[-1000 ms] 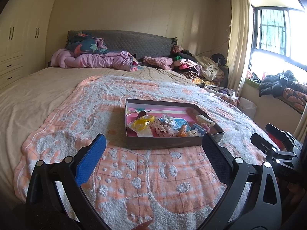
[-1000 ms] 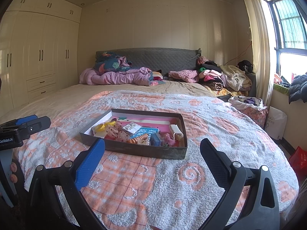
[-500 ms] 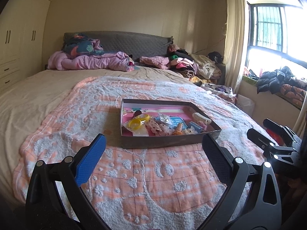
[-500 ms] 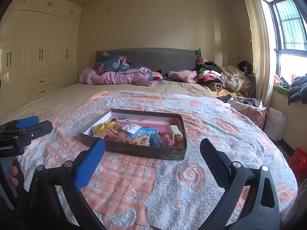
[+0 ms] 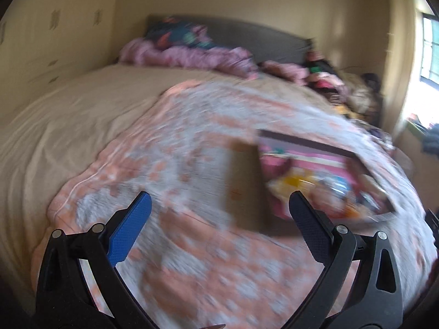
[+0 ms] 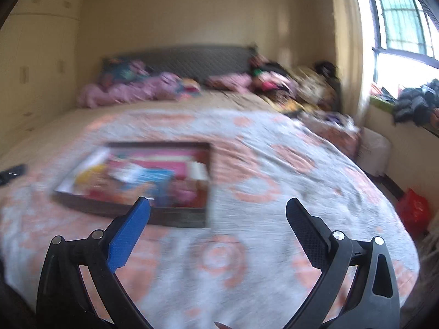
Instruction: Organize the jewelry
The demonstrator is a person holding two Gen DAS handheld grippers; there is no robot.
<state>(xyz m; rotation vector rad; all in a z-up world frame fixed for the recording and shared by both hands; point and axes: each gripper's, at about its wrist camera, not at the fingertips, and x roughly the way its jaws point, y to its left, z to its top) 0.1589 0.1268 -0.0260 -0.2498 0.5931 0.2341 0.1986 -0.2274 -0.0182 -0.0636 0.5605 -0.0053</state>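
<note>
A shallow dark box (image 5: 247, 189) with a pink lining lies on the orange-and-white blanket, filled with several small colourful jewelry items that motion blur smears together. In the left wrist view the box sits to the right, beyond my open left gripper (image 5: 219, 205), whose right finger overlaps its near corner. In the right wrist view the same box (image 6: 131, 211) lies left of centre, just past the blue left finger of my open right gripper (image 6: 218, 208). Neither gripper holds anything. The tip of the left gripper (image 6: 12, 171) shows at the left edge.
The blanket (image 6: 274, 192) covers a wide bed (image 5: 68, 115). Pink bedding (image 6: 131, 90) and piled clothes (image 6: 288, 82) lie at the headboard. Wardrobes (image 6: 35, 68) line the left wall. A window (image 6: 403, 35), dark clothes (image 6: 414, 104) on its sill and a red bag (image 6: 414, 211) are on the right.
Both cameras have moved closer over the bed and now blur with motion. The left view has swung left, putting the box on its right. Both grippers stay open.
</note>
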